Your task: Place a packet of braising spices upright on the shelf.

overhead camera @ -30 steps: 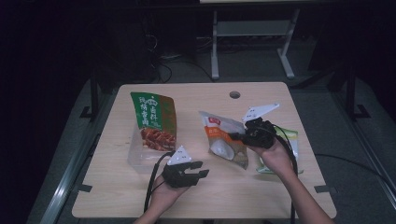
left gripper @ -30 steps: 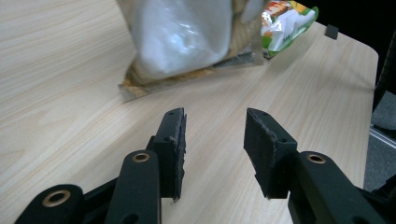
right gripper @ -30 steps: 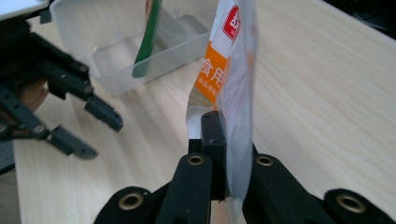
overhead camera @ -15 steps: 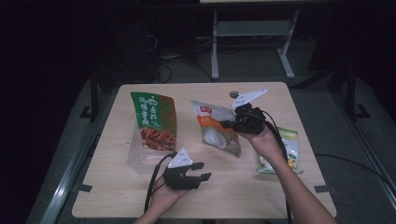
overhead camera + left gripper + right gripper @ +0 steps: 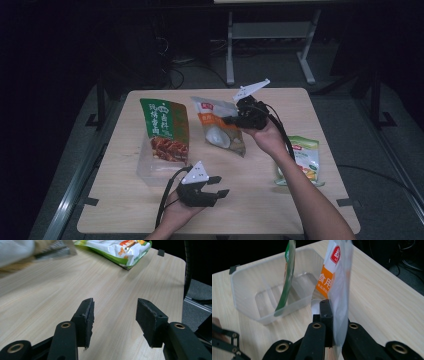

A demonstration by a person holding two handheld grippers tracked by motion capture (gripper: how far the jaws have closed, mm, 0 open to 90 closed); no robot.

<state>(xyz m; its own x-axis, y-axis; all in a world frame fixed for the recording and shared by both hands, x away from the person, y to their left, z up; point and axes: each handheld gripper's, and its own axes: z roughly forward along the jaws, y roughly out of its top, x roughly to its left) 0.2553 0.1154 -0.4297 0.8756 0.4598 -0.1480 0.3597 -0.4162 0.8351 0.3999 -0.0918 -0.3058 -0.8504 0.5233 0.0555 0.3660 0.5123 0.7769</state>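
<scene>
Three snack packets and one container are in play. The right gripper (image 5: 231,120) is clenched on the white and orange plastic packet (image 5: 218,131), one of the three; in the right gripper view that packet (image 5: 337,282) stands upright between the two black jaws, its thin edge pinched flat between the pads and its printed face rising straight above them. In the high view it hangs in the air just off the jaw tips, above the pale wooden table (image 5: 260,195).

Beyond the right jaws, a little to their left in the right gripper view, sits the single clear plastic rectangular tub (image 5: 262,295). The green packet with a picture of red-brown meat (image 5: 164,131) stands upright in it, its lower edge inside the tub and its top leaning over the far rim; seen edge-on, the same packet (image 5: 287,280) is a thin green strip just left of the held one, apart from it.

The left gripper (image 5: 220,186) lies low near the table's near edge, held in the person's left hand (image 5: 176,216). Its jaws stand released, have just been opening wider, and have nothing between them but bare tabletop in the left gripper view (image 5: 113,315). Well ahead of these jaws, toward the far table edge, lies the third packet, light green and white with orange print (image 5: 117,250), flat on the wood; in the high view it lies (image 5: 302,159) beside the person's right forearm.
</scene>
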